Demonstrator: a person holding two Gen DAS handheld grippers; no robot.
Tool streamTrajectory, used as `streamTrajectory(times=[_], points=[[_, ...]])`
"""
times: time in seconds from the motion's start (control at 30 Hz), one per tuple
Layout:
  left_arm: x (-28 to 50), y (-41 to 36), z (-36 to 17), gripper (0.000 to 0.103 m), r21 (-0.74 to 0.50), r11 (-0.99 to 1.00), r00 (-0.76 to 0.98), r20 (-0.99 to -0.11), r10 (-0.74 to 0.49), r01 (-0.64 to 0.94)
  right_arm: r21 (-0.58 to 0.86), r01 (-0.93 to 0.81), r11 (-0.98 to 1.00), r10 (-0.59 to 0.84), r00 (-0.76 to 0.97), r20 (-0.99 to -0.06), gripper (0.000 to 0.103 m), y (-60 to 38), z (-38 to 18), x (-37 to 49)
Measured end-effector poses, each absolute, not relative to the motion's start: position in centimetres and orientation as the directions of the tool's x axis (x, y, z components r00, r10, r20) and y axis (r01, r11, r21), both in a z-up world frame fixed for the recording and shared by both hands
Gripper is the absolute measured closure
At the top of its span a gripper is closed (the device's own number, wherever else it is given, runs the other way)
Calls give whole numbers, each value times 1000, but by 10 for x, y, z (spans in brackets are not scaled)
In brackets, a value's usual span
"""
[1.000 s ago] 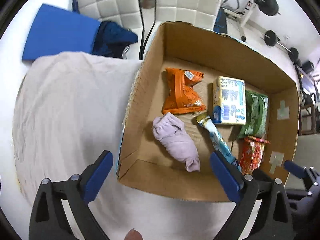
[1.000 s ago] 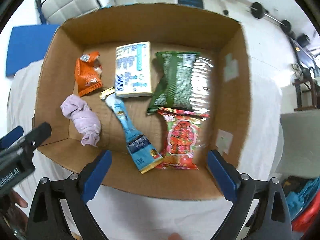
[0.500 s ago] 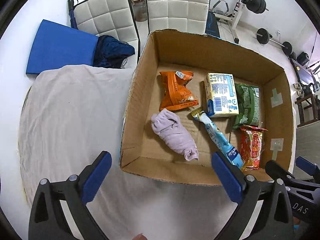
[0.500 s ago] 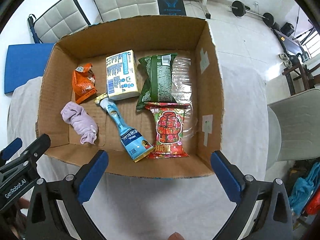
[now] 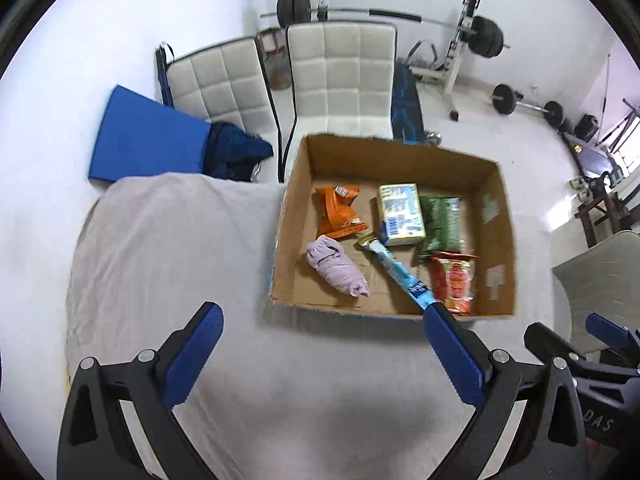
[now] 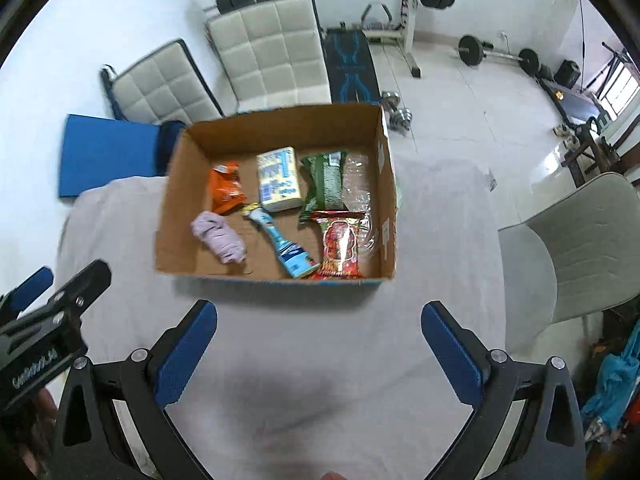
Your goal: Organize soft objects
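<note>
A cardboard box [image 5: 294, 216] [image 6: 272, 130] stands on a table under a pale cloth [image 5: 160, 240] [image 6: 320, 360]. Inside lie a rolled lilac cloth [image 5: 336, 270] [image 6: 220, 238], an orange packet [image 5: 338, 216] [image 6: 226, 192], a yellow-blue pack [image 5: 400, 220] [image 6: 278, 184], a green bag [image 5: 442, 222] [image 6: 326, 184], a red packet [image 5: 454, 286] [image 6: 340, 248] and a blue tube packet [image 5: 402, 276] [image 6: 284, 246]. My left gripper [image 5: 322, 322] is open and empty, above the cloth before the box. My right gripper [image 6: 320, 322] is open and empty, also before the box.
Two white padded chairs [image 5: 340, 80] [image 6: 272, 48] and a blue mat [image 5: 148, 144] [image 6: 104, 156] stand behind the table. A grey chair [image 6: 580, 240] is at the right. Weight equipment [image 5: 480, 40] lies on the floor beyond.
Both grippers have pulled back and up from the box, which now looks smaller and farther. Both stay open and empty. The items in the box have not moved.
</note>
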State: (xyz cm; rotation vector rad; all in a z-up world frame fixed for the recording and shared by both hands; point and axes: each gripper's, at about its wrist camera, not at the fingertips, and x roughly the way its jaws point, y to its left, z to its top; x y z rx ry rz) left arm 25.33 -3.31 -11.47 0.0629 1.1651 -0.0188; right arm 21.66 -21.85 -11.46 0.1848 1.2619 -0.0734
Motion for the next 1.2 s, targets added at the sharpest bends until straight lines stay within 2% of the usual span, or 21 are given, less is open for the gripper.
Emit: streamTrajectory(times=[0.3,0.57,0.87,1.2], points=[[192,-31,-42,0,11,998,437,-899,-17,61,140,128,982,81,383,-920,0,-216,-35,147],[153,-35,-8,0,5,997,462,-886,-33,81,148,121,982,84,420,-904,0,-220,10,103],[133,-32,11,0,-4,998,496,-868,-31,56,117,110,987,59,433,-900,0,-222,27,84],[141,-34,6,0,15,999,520,-854,-7,39,112,132,985,41,455,-890,0,-227,25,106]])
